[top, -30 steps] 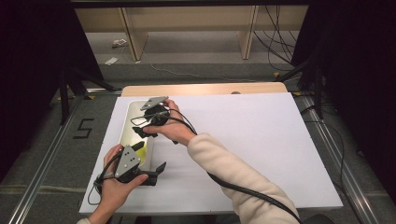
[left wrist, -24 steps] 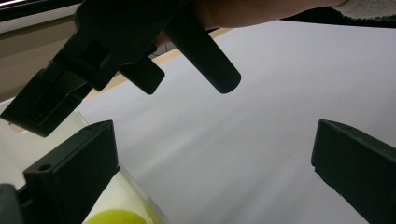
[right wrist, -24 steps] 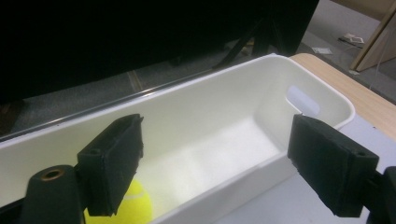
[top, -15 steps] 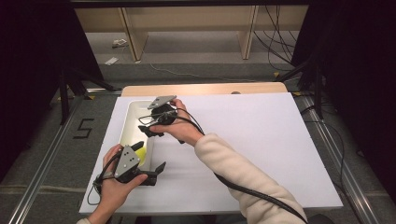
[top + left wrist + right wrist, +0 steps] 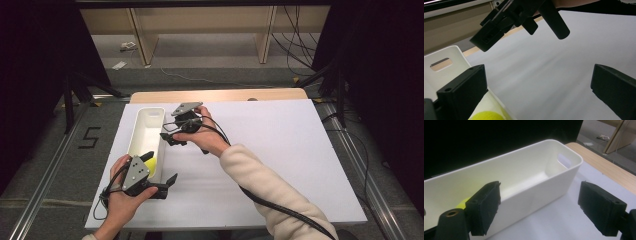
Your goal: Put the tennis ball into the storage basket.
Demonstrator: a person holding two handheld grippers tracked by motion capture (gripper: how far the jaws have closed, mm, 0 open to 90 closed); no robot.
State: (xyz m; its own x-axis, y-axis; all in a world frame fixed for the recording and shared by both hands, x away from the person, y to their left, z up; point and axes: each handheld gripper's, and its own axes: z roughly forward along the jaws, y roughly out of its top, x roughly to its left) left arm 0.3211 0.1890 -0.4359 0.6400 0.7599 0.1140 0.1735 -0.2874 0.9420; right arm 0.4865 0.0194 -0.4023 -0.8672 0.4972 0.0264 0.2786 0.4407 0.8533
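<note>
Right gripper (image 5: 169,138), jaws open and empty, hovers beside the bin (image 5: 145,135) holding a ball (image 5: 152,162); next, probably straddle the wall and close.

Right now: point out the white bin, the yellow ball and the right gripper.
white bin (image 5: 541,187), right gripper view, on its outer long wall.
yellow ball (image 5: 152,163), high view, on its visible top inside the bin's near end.
right gripper (image 5: 167,139), high view, midway between its fingers, beside the bin.
</note>
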